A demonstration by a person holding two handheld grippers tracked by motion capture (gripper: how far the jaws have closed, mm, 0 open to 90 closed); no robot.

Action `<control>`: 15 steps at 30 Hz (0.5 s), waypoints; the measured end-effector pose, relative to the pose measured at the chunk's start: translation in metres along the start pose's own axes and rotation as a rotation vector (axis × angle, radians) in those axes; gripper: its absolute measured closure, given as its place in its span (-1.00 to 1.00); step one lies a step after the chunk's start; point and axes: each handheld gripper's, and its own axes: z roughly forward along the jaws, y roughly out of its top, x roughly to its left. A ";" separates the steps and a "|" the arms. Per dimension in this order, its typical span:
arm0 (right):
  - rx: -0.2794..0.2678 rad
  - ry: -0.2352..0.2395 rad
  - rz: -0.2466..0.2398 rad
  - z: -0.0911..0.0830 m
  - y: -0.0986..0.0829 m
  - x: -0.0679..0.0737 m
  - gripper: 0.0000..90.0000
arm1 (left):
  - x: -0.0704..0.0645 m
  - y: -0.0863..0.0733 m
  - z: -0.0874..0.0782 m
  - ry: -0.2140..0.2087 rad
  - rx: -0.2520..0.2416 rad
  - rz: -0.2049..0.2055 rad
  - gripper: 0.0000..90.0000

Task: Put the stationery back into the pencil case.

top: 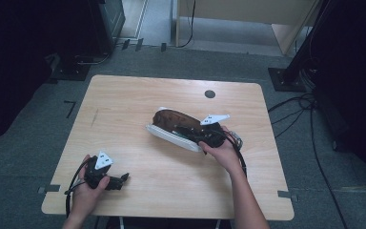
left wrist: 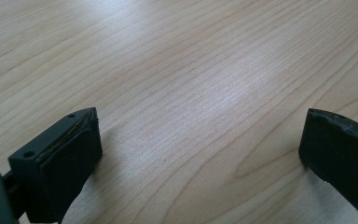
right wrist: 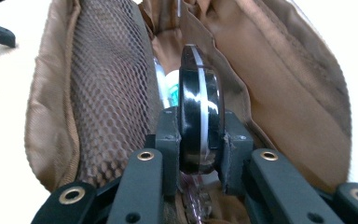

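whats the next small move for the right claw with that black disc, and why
Probably ease the right claw a little deeper into the open brown pouch, then release. Its jaws are shut on the edge of a round black compact, which stands upright at the pouch mouth between the mesh pocket and the lining. The left claw sits open over bare table, so it gives no support.

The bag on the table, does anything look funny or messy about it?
Nothing looks spilled or broken. The bag lies on its side, gaping open, so its brown lining and mesh pocket show. The right gripper pinches a round black disc on edge at its mouth. The left gripper hangs open over bare table.
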 end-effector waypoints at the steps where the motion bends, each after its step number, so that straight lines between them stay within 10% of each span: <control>1: 0.010 0.001 -0.006 0.000 0.000 -0.001 0.63 | 0.000 0.000 0.000 0.000 0.000 0.000 -1.00; 15: 0.045 -0.023 -0.001 -0.004 -0.003 -0.005 0.57 | 0.000 0.000 0.000 0.000 0.000 0.000 -1.00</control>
